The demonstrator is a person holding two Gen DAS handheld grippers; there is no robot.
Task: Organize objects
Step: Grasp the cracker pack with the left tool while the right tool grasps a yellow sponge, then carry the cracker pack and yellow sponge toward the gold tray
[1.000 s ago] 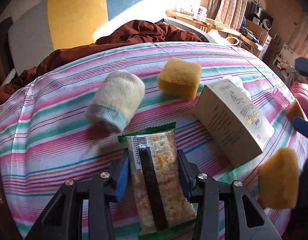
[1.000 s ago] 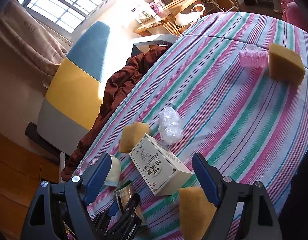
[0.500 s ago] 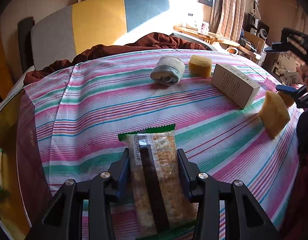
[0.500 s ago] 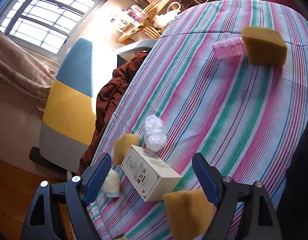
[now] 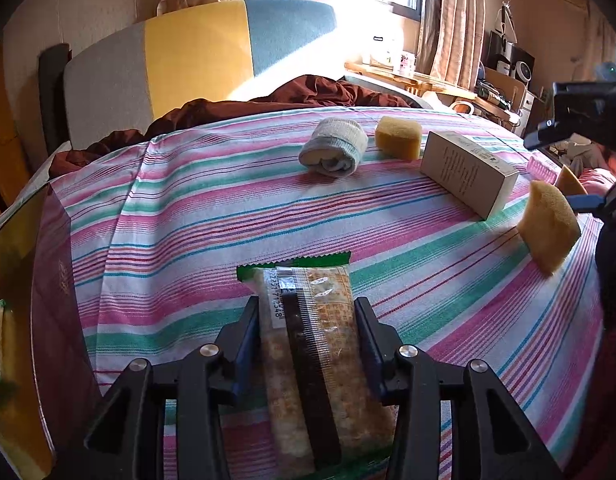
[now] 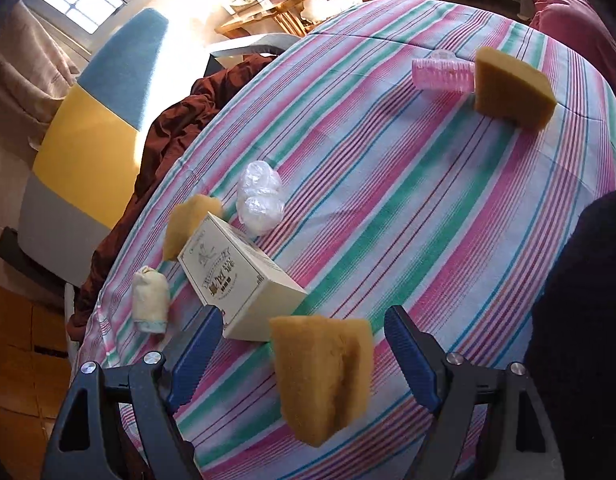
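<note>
- The cracker packet (image 5: pixel 308 344), clear wrap with green sealed ends and a dark strip down its middle, sits gripped lengthwise between the two blue pads of the left gripper (image 5: pixel 307 320); both pads press its long sides, and the jaws have just been easing slightly wider with the packet still clamped between them.
- The packet is held over the near part of the striped tablecloth (image 5: pixel 188 216), close to the table's left edge, its barcode end pointing toward the far side.
- The right gripper (image 6: pixel 300 344) has its jaws spread wide and grips nothing; a yellow sponge (image 6: pixel 322 372) lies on the cloth between its blue fingers (image 6: pixel 196 356), touching neither.
- Just beyond that sponge, toward the table's middle, lies a cream carton (image 6: pixel 236 276) on its side.
- Behind the carton, near the far left edge, sit a second sponge (image 6: pixel 188 220) and a rolled sock (image 6: pixel 150 304).
- A crumpled clear plastic bag (image 6: pixel 260 196) lies beside the carton's far end.
- Well apart, toward the far right edge, a third sponge (image 6: pixel 512 88) touches a pink hair roller (image 6: pixel 442 74).
- A brown blanket (image 5: pixel 308 92) is heaped past the table's far edge.
</note>
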